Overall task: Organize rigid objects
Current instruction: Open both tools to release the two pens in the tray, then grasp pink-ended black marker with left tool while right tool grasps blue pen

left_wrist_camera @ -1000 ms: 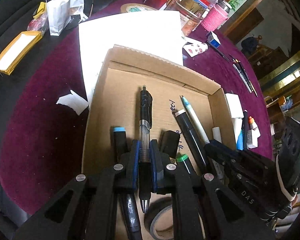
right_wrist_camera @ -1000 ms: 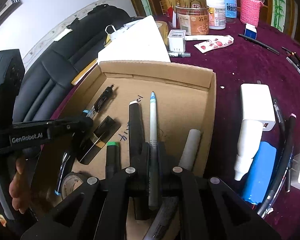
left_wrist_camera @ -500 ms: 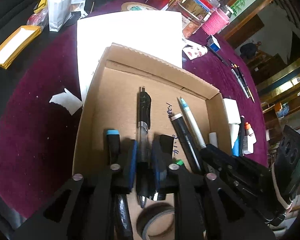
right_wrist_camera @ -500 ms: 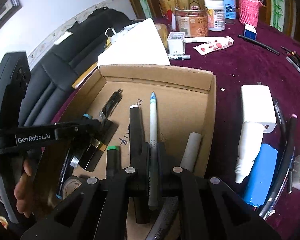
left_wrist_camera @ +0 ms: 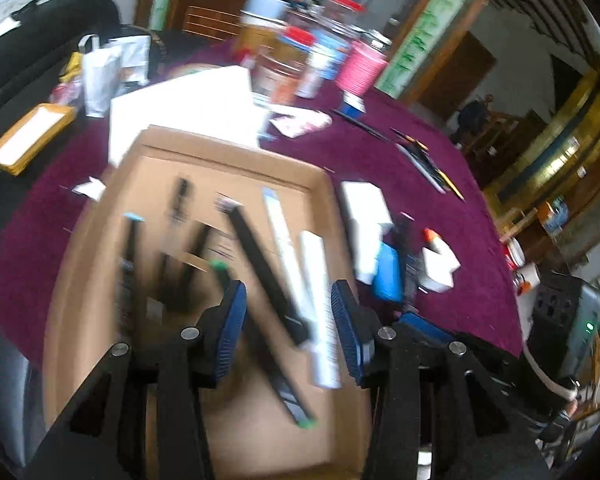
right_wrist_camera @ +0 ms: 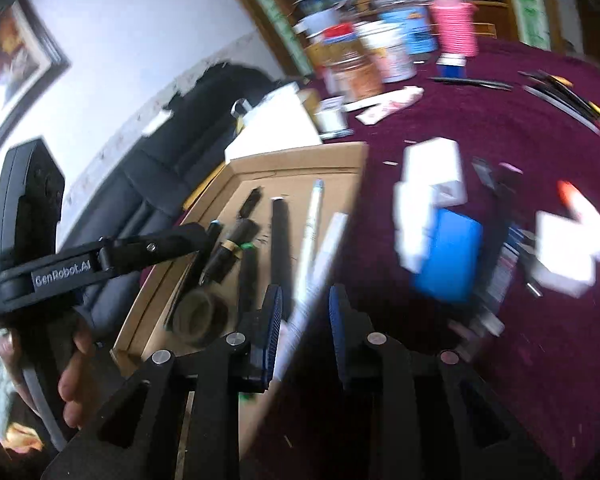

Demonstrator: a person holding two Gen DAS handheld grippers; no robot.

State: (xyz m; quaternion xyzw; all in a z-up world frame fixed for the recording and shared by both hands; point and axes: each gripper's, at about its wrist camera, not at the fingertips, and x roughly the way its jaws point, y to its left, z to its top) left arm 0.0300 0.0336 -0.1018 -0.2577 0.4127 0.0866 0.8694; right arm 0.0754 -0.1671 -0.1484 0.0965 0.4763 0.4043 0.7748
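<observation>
A shallow cardboard tray [left_wrist_camera: 228, 156] lies on the purple table and holds several pens and markers side by side. Among them are a black pen [left_wrist_camera: 179, 200], a long black marker [left_wrist_camera: 260, 264] and a white pen with a blue tip [left_wrist_camera: 284, 240]. The tray also shows in the right wrist view [right_wrist_camera: 300, 160]. My left gripper [left_wrist_camera: 286, 328] is open and empty above the tray's near end. My right gripper [right_wrist_camera: 302, 332] is open and empty over the tray's right edge, above the white pen [right_wrist_camera: 310, 224]. Both views are blurred.
Right of the tray lie a white charger [left_wrist_camera: 364, 204], a blue block [left_wrist_camera: 388, 274], a white bottle with an orange tip [left_wrist_camera: 438, 258] and loose pens [left_wrist_camera: 424, 164]. Jars and a pink cup [left_wrist_camera: 360, 72] stand at the back. White paper [left_wrist_camera: 188, 116] lies behind the tray.
Both grippers have opened and let go of their pens, which now lie in the tray. Both have lifted and swung to the right.
</observation>
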